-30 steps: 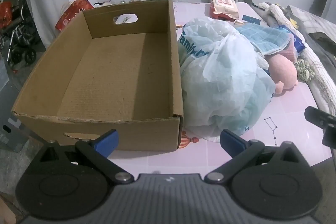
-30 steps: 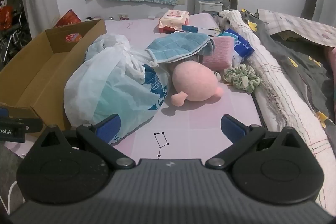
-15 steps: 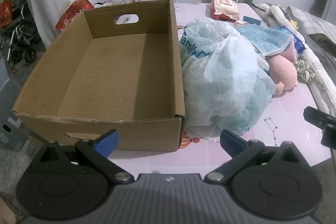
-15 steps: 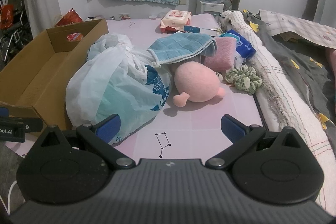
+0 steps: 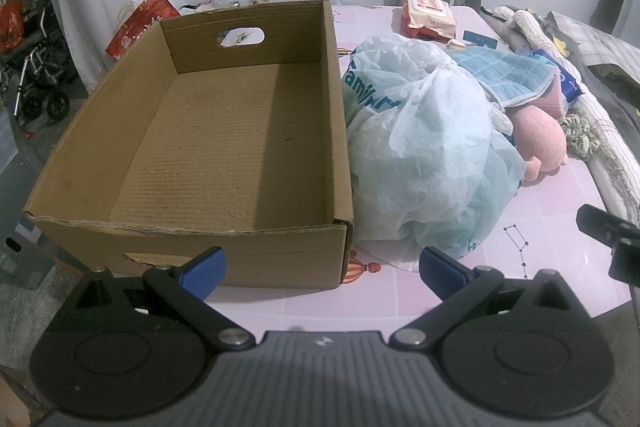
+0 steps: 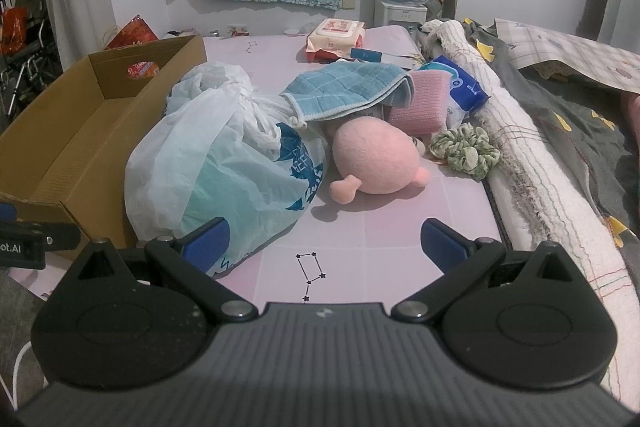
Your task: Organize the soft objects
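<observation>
Both tools empty, jaws spread wide. Left tool (image 5: pixel 320 265) sits off the near wall of the open brown cardboard box (image 5: pixel 100 131), which has nothing in it. Right tool (image 6: pixel 325 241) sits over the pink patterned bench (image 6: pixel 400 223), just right of that box's near corner.

Everything soft lies right of the box. The crumpled white-and-teal plastic bag (image 6: pixel 224 163) presses against the box's right wall and bulges toward my right tool; its left pad is at the bag's near edge, contact unclear. Beyond the bag from the box: round pink plush toy (image 6: pixel 372 163), long axis roughly across my view, stubby limb pointing toward me. A light blue checked towel (image 6: pixel 344 89) drapes over bag and plush, with a pink knitted pad (image 6: pixel 420 103) behind and a green-white fabric scrunchie (image 6: pixel 466 149) farthest from the box.

My call: right tool is the nearer one and looks straight at the pile. The box blocks the left tool's line. Carry direction is leftward, over the box's right wall. Nothing sorted yet.
</observation>
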A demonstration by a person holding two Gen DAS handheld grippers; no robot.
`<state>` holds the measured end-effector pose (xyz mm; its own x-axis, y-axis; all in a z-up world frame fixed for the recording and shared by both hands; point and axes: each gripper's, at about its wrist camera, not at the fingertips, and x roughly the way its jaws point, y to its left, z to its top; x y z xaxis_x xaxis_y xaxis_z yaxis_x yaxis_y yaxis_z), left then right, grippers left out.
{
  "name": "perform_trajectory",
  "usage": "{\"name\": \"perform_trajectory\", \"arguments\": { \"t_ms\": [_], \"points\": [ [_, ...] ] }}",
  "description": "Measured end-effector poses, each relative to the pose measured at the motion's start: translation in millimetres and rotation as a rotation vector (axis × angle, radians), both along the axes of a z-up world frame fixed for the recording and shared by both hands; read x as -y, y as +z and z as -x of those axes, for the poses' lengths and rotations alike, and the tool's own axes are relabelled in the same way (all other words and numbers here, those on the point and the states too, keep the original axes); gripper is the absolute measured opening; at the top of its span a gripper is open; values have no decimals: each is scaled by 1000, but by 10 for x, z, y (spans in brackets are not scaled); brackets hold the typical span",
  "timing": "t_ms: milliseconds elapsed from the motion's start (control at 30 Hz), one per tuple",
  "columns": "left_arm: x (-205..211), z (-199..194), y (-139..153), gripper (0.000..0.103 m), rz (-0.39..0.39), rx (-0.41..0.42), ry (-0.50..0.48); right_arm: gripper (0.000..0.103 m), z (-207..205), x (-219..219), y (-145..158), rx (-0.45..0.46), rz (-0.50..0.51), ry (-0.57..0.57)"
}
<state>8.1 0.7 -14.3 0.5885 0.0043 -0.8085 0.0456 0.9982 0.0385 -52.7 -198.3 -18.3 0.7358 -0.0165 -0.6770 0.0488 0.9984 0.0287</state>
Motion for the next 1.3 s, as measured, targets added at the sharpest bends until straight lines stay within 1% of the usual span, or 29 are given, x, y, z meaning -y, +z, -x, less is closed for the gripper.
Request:
{"name": "perform_trajectory", "arguments": {
  "t_ms": [267,367,533,633,733,900,933,967,1033,1100,1167,1233,1300],
  "points": [
    [-10,-3,-3,103,3,-7,1,102,25,56,0,-1,-2,0],
    [-12,-7,-5,103,2,-8,3,102,-19,-26,-27,-4,-7,-1],
    [3,3,-1,103,-2,-9,8,102,6,68,-70,-14,-22,-8],
    [21,23,34,103,-8,4,6,102,14,127,-82,-9,-40,-20],
    [33,61,114,103,-4,39,-7,102,44,213,-85,0,-58,-33],
    [111,107,300,103,11,122,-60,102,120,382,-96,5,-85,-62],
    [145,100,322,103,7,135,-72,102,145,423,-106,17,-86,-71],
    [186,87,343,103,2,146,-87,102,174,466,-125,48,-86,-76],
    [272,30,371,103,7,150,-127,102,230,553,-189,85,-86,-84],
    [356,-50,406,103,37,140,-166,102,257,624,-269,93,-92,-88],
    [455,-127,456,102,68,149,-202,102,257,701,-356,98,-97,-90],
    [557,-192,494,101,70,162,-226,102,246,777,-415,91,-108,-97],
    [684,-292,563,99,52,171,-255,102,222,870,-451,96,-149,-109]
  ]
}}
